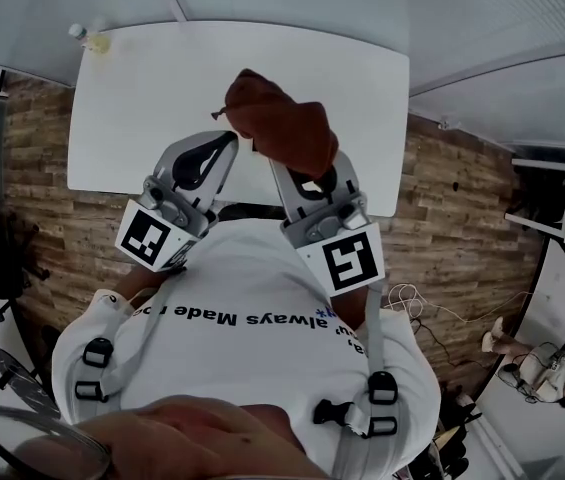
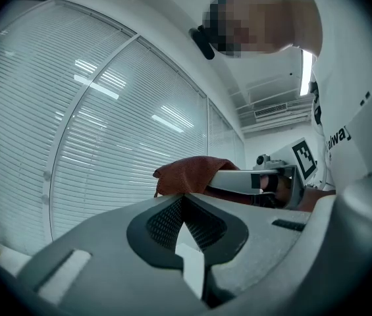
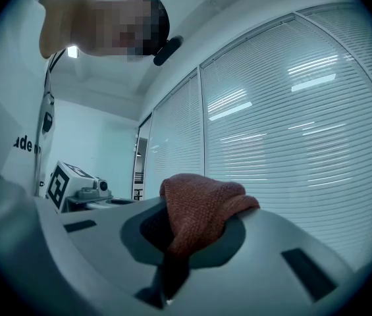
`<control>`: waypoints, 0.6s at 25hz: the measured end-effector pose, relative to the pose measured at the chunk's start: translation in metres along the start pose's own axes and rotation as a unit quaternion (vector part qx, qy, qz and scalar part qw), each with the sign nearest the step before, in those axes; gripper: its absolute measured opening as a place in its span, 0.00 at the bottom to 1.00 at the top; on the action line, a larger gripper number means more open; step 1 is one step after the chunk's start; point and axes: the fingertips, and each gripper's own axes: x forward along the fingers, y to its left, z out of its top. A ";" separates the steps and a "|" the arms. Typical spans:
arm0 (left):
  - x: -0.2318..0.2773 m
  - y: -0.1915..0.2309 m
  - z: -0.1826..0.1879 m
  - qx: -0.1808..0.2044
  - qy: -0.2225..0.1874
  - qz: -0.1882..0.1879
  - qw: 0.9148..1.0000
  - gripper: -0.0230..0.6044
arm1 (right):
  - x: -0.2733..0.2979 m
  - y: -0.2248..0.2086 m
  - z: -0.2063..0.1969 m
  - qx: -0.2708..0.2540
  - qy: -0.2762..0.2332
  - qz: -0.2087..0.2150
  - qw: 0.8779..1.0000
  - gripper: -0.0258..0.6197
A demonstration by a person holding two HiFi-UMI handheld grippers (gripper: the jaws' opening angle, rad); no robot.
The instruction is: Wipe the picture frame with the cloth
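Observation:
A rust-red knitted cloth [image 1: 277, 118] hangs bunched from my right gripper [image 1: 297, 173], which is shut on it and held up over the near edge of the white table [image 1: 142, 108]. In the right gripper view the cloth [image 3: 199, 206] bulges out of the closed jaws of the right gripper [image 3: 172, 249]. My left gripper [image 1: 220, 148] is raised beside it, to the left, with its jaws together and nothing between them [image 2: 184, 209]. From the left gripper view the cloth [image 2: 189, 175] shows at the tip of the right gripper. No picture frame shows in any view.
A small bottle [image 1: 77, 31] and a yellowish object [image 1: 98, 43] stand at the table's far left corner. Slatted window blinds [image 3: 291, 124] fill the wall behind the grippers. Wood floor [image 1: 452, 218], cables and white furniture [image 1: 552, 198] lie to the right.

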 end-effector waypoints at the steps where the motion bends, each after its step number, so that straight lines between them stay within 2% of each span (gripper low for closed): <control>1: 0.002 0.000 0.001 -0.001 0.000 -0.003 1.000 0.04 | 0.000 -0.002 -0.001 0.001 0.001 -0.002 1.000 0.07; 7: 0.020 0.000 -0.001 0.000 0.002 -0.011 1.000 0.04 | -0.002 -0.021 -0.007 0.009 0.005 -0.014 1.000 0.07; 15: 0.038 0.004 -0.003 0.005 0.014 0.010 1.000 0.04 | -0.009 -0.044 -0.008 0.011 0.004 -0.009 1.000 0.07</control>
